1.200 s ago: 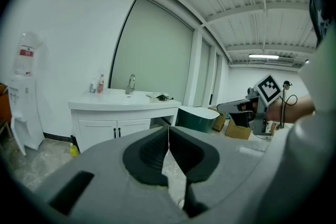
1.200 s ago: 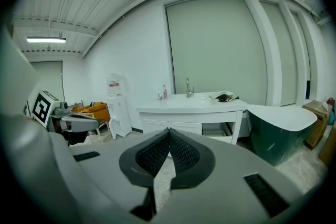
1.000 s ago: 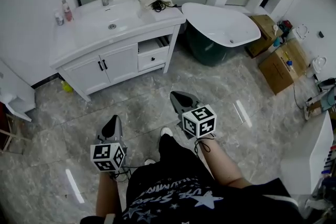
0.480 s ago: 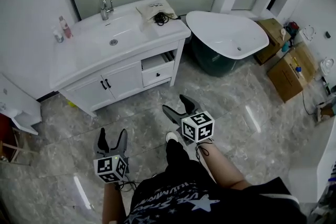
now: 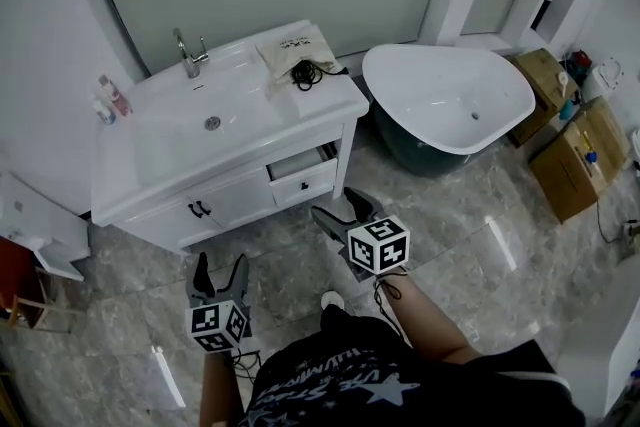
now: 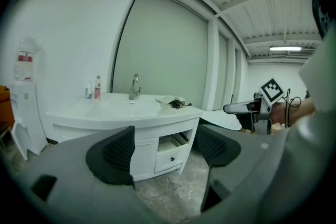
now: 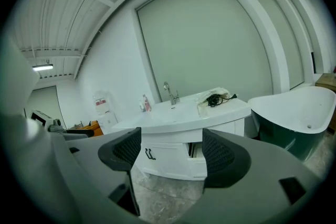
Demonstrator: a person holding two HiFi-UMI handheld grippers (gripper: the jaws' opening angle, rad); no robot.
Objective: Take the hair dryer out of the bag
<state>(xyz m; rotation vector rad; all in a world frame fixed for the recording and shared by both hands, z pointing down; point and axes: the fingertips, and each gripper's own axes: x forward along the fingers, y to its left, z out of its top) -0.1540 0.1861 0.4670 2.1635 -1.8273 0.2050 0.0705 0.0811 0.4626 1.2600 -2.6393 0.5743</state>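
Bright, even light; in the left gripper view a strip lamp (image 6: 286, 48) glows at two o'clock. The glossy floor (image 5: 450, 205) carries glare streaks (four and seven o'clock). Gripper views bulge, corners black.

- You're in a bathroom: a white vanity (image 5: 240, 200) sits at upper left, with a sink (image 5: 175, 135) and chrome faucet (image 5: 188, 55) on top.
- Bottles (image 5: 108, 97) stand at the sink's left edge.
- A freestanding bathtub (image 5: 440, 95) fills the upper right.
- Grey marbled floor tiles (image 5: 470, 225) run beneath you.
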